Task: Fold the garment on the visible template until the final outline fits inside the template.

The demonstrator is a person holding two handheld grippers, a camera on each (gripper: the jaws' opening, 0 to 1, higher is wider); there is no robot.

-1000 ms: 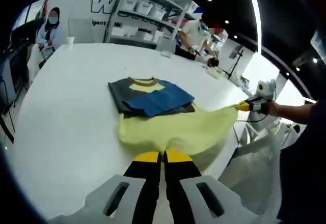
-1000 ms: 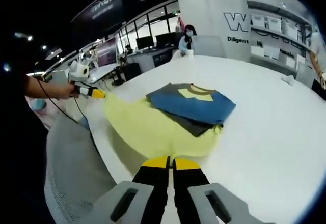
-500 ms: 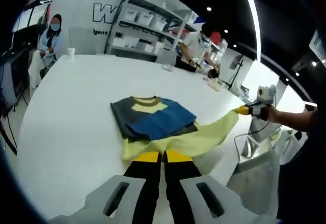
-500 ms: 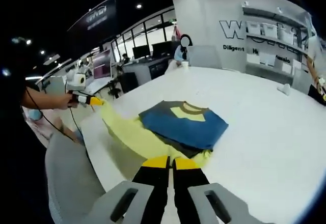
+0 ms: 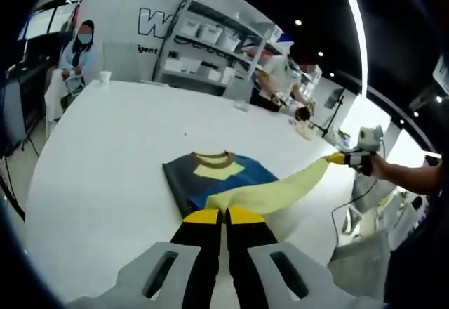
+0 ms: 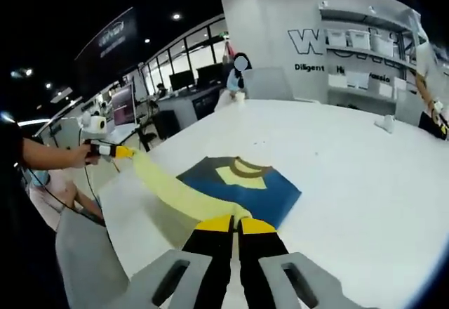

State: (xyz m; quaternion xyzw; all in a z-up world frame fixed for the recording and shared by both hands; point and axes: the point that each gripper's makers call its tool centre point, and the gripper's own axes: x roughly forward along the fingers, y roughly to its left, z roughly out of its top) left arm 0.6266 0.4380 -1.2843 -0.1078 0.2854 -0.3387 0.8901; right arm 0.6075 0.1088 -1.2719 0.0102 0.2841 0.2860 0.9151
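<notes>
Both grippers, left gripper and right gripper, clenched the shirt's yellow hem; fabric looked light, limp, best pinched at hem corners.

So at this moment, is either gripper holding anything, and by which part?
Both hold the yellow lower part of the blue, grey and yellow shirt: the left gripper and the right gripper each pinch one end of its hem, lifted off the white table.

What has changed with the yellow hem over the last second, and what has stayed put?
Both grippers, left and right, have lifted the pale yellow lower part of the shirt off the white table and carried it toward the collar, stretching it into a taut band. Both stay shut on it. The folded blue and grey upper part stayed flat in place.
</notes>
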